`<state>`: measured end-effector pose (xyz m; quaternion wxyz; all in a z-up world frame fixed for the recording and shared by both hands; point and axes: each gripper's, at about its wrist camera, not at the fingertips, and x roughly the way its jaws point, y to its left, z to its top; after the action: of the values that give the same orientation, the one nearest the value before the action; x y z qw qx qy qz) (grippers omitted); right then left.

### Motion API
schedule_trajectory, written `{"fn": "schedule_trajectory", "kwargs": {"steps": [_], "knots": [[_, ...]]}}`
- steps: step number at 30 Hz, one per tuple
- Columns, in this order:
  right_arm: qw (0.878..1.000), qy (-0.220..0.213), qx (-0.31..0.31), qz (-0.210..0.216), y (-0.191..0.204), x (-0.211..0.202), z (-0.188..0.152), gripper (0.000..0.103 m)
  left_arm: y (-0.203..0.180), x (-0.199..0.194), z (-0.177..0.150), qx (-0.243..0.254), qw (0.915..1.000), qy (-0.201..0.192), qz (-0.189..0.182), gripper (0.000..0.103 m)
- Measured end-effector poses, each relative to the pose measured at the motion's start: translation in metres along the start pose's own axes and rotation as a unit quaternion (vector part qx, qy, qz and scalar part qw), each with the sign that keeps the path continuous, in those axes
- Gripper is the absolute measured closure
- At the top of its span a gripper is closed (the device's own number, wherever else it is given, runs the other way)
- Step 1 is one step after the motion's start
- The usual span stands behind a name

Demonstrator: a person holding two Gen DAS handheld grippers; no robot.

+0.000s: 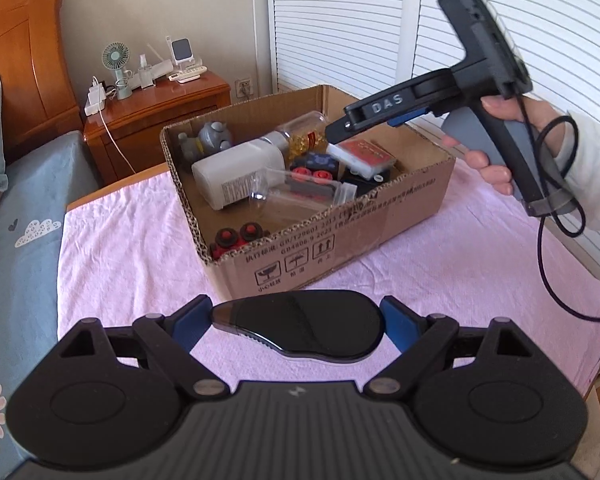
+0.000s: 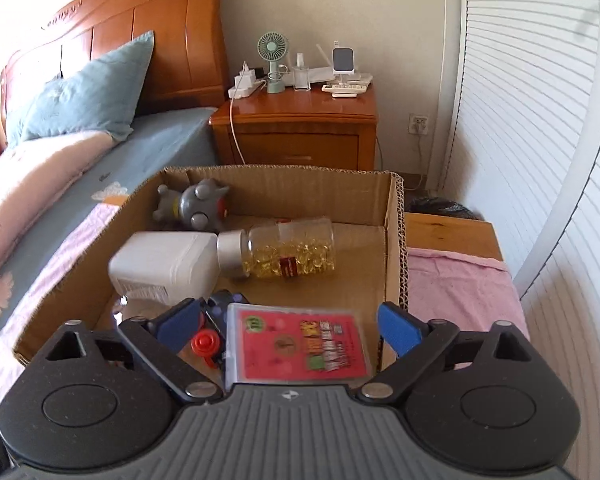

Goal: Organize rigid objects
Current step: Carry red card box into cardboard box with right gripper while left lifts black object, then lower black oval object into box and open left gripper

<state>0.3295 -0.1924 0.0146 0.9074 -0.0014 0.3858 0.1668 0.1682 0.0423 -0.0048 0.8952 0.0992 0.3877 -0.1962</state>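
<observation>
The left gripper [image 1: 296, 322] pinches a dark, glossy, teardrop-shaped case [image 1: 300, 324] between its blue pads [image 1: 188, 320], holding it crosswise above the pink cloth [image 1: 132, 248] that covers the table. Just beyond its fingertips stands the open cardboard box [image 1: 340, 240], printed side facing the fingers.

The right gripper [image 2: 288, 328] has its fingers spread wide with nothing between the pads; it hangs over the near part of the box. A flat clear card case with a red insert [image 2: 296, 344] lies in the box under the gap between the fingers, apart from both pads. By the left fingertip sits a red and black toy piece [image 2: 206, 342]. Farther ahead of the fingers lies a white plastic bottle [image 2: 164, 264] on its side, with a clear jar of yellow capsules [image 2: 288, 252] touching it to the right, also lying down. Beyond those, near the far left corner of the box, rests a grey figurine [image 2: 198, 204].

Seen from the left wrist, a hand [image 1: 496, 160] grips the right gripper's handle, and a clear empty jar [image 1: 292, 192] lies near the box's front wall, with two more red-topped pieces [image 1: 236, 236] in the near corner
</observation>
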Motion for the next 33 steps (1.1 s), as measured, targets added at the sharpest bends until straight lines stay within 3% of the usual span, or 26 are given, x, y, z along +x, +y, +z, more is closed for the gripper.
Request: {"fn": "schedule_trajectory", "kwargs": {"steps": [6, 11, 21, 28, 33], "knots": [[1.000, -0.023, -0.011, -0.017, 0.003, -0.040, -0.007, 0.000, -0.001, 0.002, 0.028, 0.013, 0.9998, -0.013, 0.001, 0.013], [0.998, -0.026, -0.030, -0.056, 0.002, -0.071, -0.022, 0.000, 0.000, 0.018, 0.064, 0.018, 0.9994, -0.025, 0.017, 0.013], [0.996, -0.018, -0.047, -0.073, -0.001, -0.100, -0.066, 0.000, -0.024, 0.099, 0.132, -0.001, 1.0000, 0.003, -0.001, 0.013], [0.996, -0.014, -0.045, -0.074, -0.002, -0.103, -0.076, 0.000, -0.033, 0.142, 0.145, -0.040, 0.9991, -0.002, 0.013, 0.011], [0.996, -0.010, -0.040, -0.080, -0.001, -0.105, -0.075, 0.000, -0.033, 0.127, 0.143, -0.046, 0.9986, -0.015, 0.023, 0.008]]}}
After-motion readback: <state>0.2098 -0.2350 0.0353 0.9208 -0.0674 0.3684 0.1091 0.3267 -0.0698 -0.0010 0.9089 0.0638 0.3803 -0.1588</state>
